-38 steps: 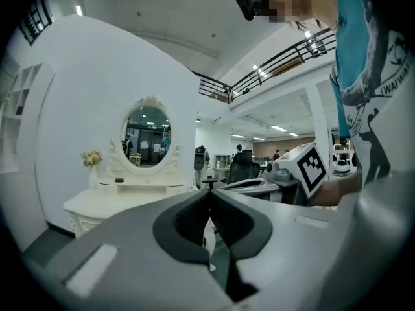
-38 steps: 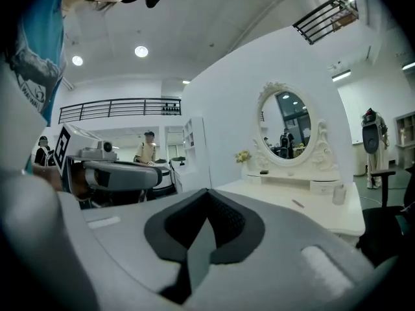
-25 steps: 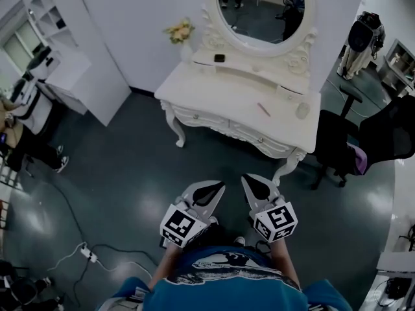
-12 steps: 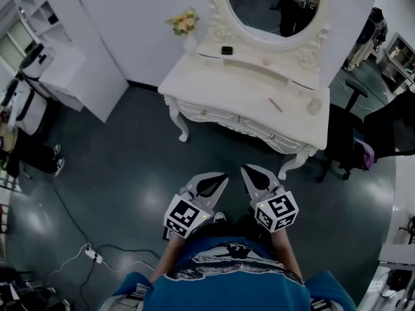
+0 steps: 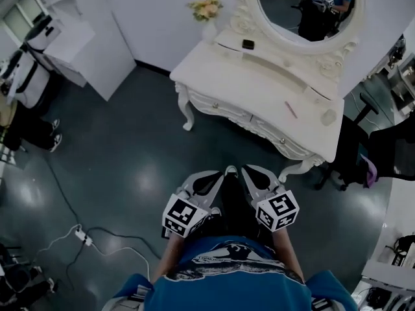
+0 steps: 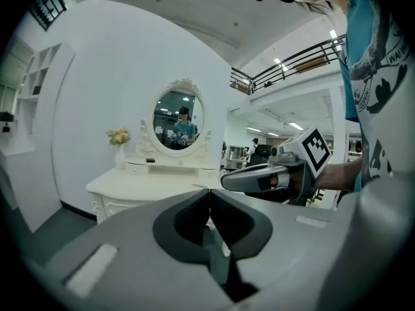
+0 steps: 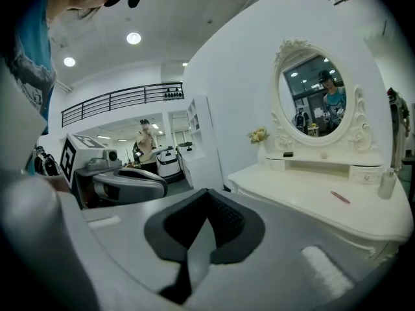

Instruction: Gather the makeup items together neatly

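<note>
Here, my left gripper [image 5: 217, 175] and right gripper [image 5: 250, 171], both closed and empty, sit side by side, well apart from the white dressing table [image 5: 253, 86].

Dressing table [image 5: 259, 89] is now seen further up & right in head view, w/ mirror [image 5: 311, 5] cut by the top edge. A pale shoe tip [image 5: 230, 170] is now shown btwn left gripper [image 5: 219, 175] & right gripper [image 5: 249, 171].

Glossy dark floor [image 5: 130, 173], smooth white-painted dressing table [image 5: 259, 89]
</note>
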Demonstrator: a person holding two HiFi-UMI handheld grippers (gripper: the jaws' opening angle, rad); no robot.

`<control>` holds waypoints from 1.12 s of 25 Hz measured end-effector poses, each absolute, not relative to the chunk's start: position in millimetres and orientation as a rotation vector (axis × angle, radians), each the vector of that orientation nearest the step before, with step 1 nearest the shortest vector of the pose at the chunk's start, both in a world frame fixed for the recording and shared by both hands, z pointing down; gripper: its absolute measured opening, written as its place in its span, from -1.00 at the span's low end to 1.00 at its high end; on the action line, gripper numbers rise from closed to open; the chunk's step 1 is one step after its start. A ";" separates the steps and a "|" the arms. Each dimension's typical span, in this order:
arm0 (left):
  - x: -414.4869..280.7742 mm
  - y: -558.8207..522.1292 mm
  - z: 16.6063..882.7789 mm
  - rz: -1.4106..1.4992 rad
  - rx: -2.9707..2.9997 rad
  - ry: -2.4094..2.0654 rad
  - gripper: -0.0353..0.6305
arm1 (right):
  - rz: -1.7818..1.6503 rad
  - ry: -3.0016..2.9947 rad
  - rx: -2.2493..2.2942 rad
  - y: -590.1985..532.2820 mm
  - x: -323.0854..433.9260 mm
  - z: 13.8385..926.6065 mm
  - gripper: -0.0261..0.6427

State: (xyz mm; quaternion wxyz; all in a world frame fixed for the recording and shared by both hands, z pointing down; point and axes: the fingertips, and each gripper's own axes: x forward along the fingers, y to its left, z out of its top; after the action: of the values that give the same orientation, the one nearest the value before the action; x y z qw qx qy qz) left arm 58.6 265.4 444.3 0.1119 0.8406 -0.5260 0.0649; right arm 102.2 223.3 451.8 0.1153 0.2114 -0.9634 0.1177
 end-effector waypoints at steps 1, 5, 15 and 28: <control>53.5 263.1 448.4 0.184 2.440 -1.556 -0.85 | 0.352 -2.818 0.597 219.4 97.6 456.1 -0.91; 30.2 244.1 453.0 0.146 2.344 -1.617 -0.85 | 0.372 -2.820 0.499 189.2 71.9 466.0 -0.91; -34.9 125.9 426.0 0.111 2.249 -1.773 -0.85 | 0.345 -2.847 0.424 66.7 33.1 452.9 -0.91; 10.7 -14.7 420.9 0.079 2.332 -1.589 -0.85 | 0.445 -2.823 0.599 -77.2 73.2 461.4 -0.91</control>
State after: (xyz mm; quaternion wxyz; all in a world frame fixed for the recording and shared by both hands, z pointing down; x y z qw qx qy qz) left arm 10.7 -14.7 420.9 0.1587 0.8156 -0.5557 0.0276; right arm 73.2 -77.2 461.4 0.1108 0.2038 -0.9609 0.1514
